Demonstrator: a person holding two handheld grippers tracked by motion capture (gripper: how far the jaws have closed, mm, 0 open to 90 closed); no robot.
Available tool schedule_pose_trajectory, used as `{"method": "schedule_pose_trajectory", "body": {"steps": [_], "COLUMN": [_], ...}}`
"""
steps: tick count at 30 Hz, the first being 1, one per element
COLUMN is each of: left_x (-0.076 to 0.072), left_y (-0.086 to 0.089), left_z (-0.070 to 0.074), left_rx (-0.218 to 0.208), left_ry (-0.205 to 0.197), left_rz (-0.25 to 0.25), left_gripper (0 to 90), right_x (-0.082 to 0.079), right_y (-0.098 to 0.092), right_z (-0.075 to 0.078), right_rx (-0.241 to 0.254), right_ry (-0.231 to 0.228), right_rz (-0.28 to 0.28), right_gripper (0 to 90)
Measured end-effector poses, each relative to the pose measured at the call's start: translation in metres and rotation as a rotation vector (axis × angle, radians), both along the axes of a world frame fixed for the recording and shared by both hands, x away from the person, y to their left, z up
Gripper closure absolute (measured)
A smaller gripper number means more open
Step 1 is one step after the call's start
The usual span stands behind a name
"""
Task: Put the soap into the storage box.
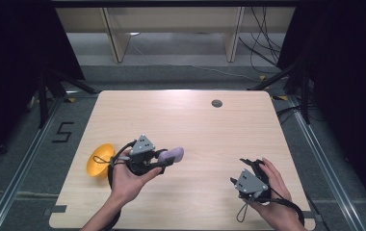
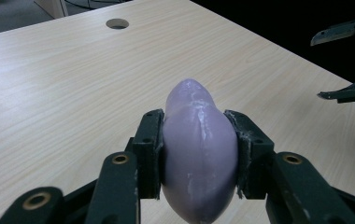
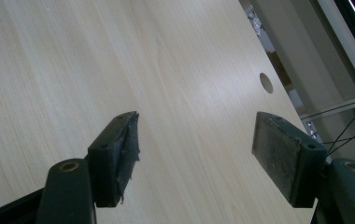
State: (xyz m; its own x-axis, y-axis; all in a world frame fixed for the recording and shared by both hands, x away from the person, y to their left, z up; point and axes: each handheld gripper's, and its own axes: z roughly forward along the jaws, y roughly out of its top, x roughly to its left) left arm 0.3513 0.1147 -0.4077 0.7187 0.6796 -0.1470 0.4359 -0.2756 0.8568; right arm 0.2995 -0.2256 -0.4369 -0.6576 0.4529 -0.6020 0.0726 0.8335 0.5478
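I have the left gripper [image 1: 170, 158] clamped on a smooth purple oval piece [image 2: 199, 144], both pads pressing its sides, held above the table [image 1: 195, 120] toward the left half, nearer the front edge. A yellow bowl [image 1: 99, 160] lies tipped at the table's left edge, just behind my left hand [image 1: 128, 179]. My right gripper [image 3: 194, 149] sits near the front right corner, jaws spread wide over bare wood, gripping nothing.

bowl [image 1: 100, 160] at table's [image 1: 195, 125] left edge
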Motion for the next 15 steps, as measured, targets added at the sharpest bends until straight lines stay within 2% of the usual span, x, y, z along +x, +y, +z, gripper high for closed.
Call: {"method": "schedule_pose_trajectory", "body": {"steps": [3,5,13,14,15], "left_x": [-0.001,-0.002,-0.004,-0.003,-0.005], "left_y": [0.003,0.005,0.017,0.018,0.020], "left_z": [0.000,0.001,0.003,0.002,0.003], "left_rx": [0.000,0.003,-0.001,-0.005,0.000], "left_ry": [-0.009,0.001,-0.002,-0.012,-0.007], "left_rz": [0.011,0.013,0.051,0.048,0.064], "left_gripper": [58.8,58.7,58.8,58.8,58.7], "right_x": [0.001,0.001,0.000,0.000,0.000], "right_y": [0.000,0.000,0.000,0.000,0.000], "right_z": [0.000,0.000,0.000,0.000,0.000], "right_rx": [-0.012,-0.009,-0.001,-0.001,-0.001], "right_ry": [-0.010,-0.005,0.000,0.000,0.000], "right_rz": [0.013,0.007,-0.002,-0.002,-0.002], "right_gripper": [32.4,32.4,32.5,32.5,32.5]}}
